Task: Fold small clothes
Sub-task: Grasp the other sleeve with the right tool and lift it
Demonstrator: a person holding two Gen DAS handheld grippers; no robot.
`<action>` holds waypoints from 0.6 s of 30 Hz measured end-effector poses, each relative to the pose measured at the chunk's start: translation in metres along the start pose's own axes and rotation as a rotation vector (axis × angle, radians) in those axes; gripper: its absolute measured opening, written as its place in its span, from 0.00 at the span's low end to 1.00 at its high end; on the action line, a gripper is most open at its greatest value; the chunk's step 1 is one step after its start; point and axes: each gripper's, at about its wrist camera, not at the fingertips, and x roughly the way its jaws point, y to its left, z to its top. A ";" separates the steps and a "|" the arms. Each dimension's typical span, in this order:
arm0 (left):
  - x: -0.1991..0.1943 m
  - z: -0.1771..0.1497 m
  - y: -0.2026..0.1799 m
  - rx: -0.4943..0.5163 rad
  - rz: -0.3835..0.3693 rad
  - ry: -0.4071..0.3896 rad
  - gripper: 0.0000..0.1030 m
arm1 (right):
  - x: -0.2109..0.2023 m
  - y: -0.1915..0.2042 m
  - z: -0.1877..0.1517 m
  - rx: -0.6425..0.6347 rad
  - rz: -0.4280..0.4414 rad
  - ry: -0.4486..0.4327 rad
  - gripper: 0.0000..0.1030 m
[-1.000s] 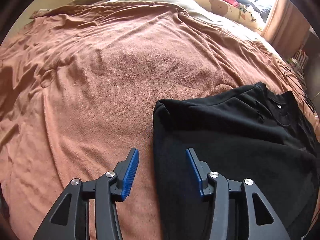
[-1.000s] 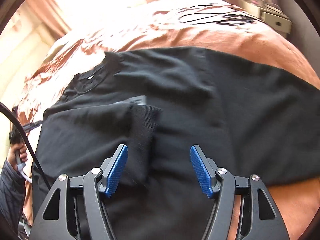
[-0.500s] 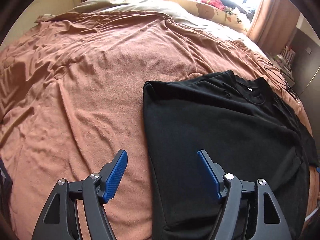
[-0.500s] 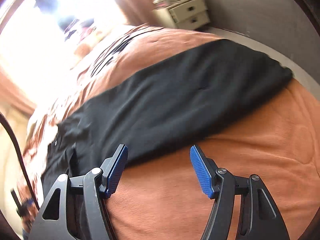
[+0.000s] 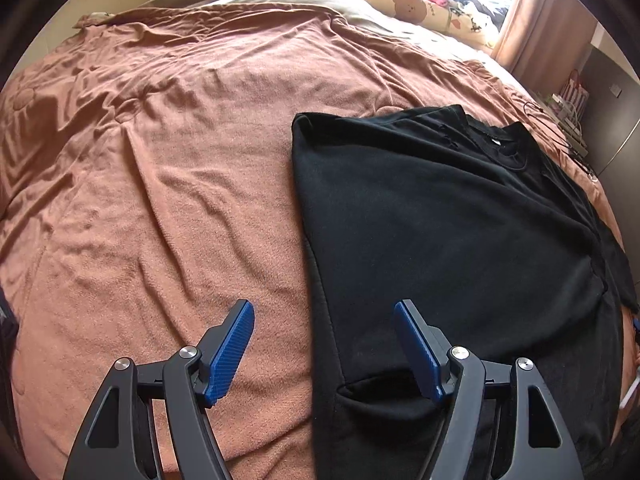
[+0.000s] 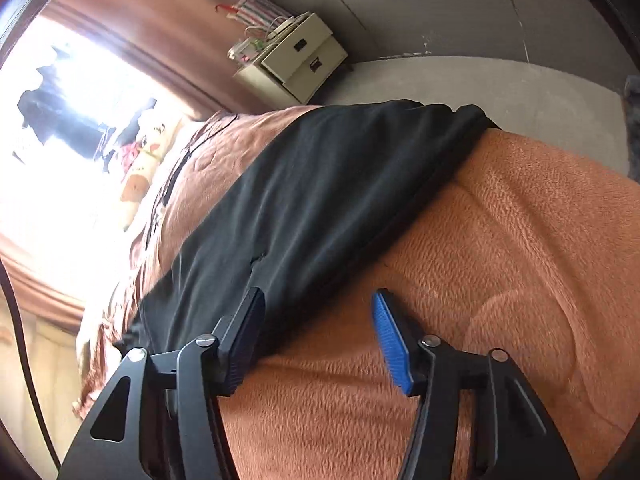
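Observation:
A black shirt point(image 5: 440, 232) lies flat on the brown blanket point(image 5: 160, 200), with one side and its sleeve folded in over the body and the collar at the far right. My left gripper point(image 5: 324, 344) is open and empty, hovering over the shirt's left folded edge near the hem. In the right wrist view the shirt point(image 6: 304, 208) shows as a long black band running to the bed's edge. My right gripper point(image 6: 318, 336) is open and empty, low over the blanket point(image 6: 500, 280), straddling the shirt's near edge.
Pillows and a bear-print cushion point(image 5: 424, 8) lie at the head of the bed. A white drawer unit point(image 6: 296, 60) with clutter stands on the grey floor point(image 6: 500, 88) past the bed's edge. Cables point(image 5: 560, 136) lie at the far right of the bed.
My left gripper pulled back and opened wider, showing more of the shirt. My right gripper swung from over the folded sleeve to the shirt's outer edge, tilting toward the bed's side.

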 end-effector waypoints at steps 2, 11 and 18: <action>0.003 -0.003 0.002 -0.004 0.000 0.007 0.72 | 0.009 -0.003 0.004 0.046 0.011 -0.029 0.43; 0.015 -0.007 0.012 -0.004 0.010 0.013 0.72 | 0.010 -0.025 0.015 0.173 0.018 -0.181 0.38; 0.023 -0.011 0.021 -0.019 0.008 0.022 0.72 | -0.007 -0.002 0.005 0.015 0.022 -0.204 0.04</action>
